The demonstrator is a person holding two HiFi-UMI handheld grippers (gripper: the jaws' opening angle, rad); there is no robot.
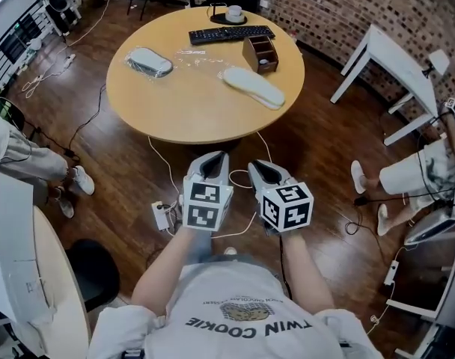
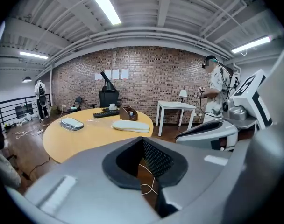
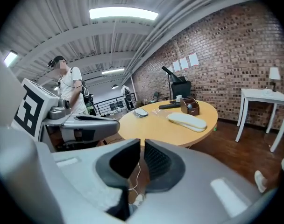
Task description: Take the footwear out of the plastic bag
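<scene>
A grey shoe in a clear plastic bag (image 1: 150,62) lies at the left of the round wooden table (image 1: 197,118). The bagged shoe (image 2: 71,123) also shows in the left gripper view. A white shoe (image 1: 254,87) lies bare at the table's right. Crumpled clear plastic (image 1: 194,62) sits between them. Both grippers hang over the floor, close to my body and well short of the table. My left gripper (image 1: 215,158) has its tips together with nothing in it. My right gripper (image 1: 259,167) shows a narrow empty slit between its jaws (image 3: 142,141).
At the table's far side are a black keyboard (image 1: 230,34), a wooden organiser (image 1: 260,53) and a cup (image 1: 234,12). A power strip (image 1: 162,215) and cables lie on the floor below the grippers. A white table (image 1: 396,66) and a seated person (image 1: 407,174) are at the right.
</scene>
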